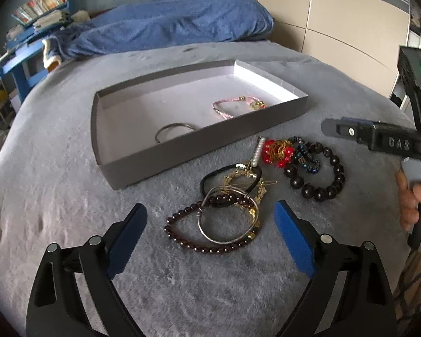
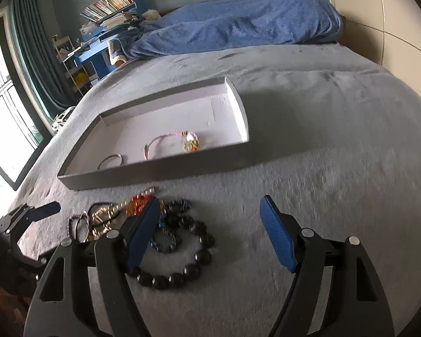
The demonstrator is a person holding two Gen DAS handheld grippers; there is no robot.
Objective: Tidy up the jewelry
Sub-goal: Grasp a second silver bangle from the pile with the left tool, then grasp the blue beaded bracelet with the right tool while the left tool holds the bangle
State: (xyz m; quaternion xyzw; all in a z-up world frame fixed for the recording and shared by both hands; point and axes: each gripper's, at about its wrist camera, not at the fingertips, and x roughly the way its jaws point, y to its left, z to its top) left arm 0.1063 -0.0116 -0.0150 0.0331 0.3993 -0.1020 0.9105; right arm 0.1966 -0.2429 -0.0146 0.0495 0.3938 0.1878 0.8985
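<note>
Silver bangle [image 1: 228, 216] lies between the wide-apart, empty left gripper [image 1: 210, 219] fingers.

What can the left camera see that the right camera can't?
Only the left wrist view shows a person's hand holding the right hand-held gripper, and a pearl hair clip clearly. Only the right wrist view shows the window and green curtain. Both show the grey box, the pink bracelet inside it, and the big black bead bracelet on the bed.
</note>
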